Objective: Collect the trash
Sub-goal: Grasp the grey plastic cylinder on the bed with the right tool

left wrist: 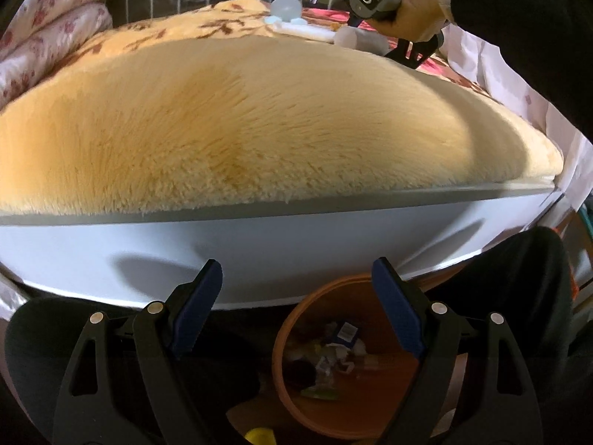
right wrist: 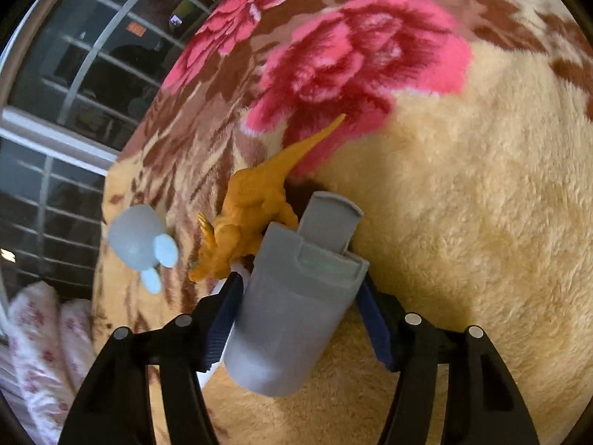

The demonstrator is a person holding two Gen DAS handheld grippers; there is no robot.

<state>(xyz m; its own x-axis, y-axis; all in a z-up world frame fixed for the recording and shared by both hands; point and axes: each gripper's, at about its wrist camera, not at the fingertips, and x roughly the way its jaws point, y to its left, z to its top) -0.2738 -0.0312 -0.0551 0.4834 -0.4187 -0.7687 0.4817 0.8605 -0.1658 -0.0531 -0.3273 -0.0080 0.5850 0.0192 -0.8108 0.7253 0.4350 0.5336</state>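
Note:
A grey flip-lid plastic container (right wrist: 292,315) lies on the fluffy cream blanket (right wrist: 463,222), and my right gripper (right wrist: 300,283) is shut on it, one blue pad on each side. In the left wrist view the same container (left wrist: 357,39) shows pale at the far side of the bed, under the right gripper (left wrist: 413,53) and the hand holding it. My left gripper (left wrist: 296,270) hangs open and empty beside the bed, over an orange bin (left wrist: 281,337). Several wrappers and scraps (left wrist: 335,350) lie in the bin.
An orange dinosaur toy (right wrist: 252,230) touches the container's far end. A pale blue round toy (right wrist: 137,241) lies to its left. The white bed frame (left wrist: 259,252) runs just ahead of the bin. Folded floral quilts (left wrist: 55,29) and a barred window (right wrist: 74,74) border the bed.

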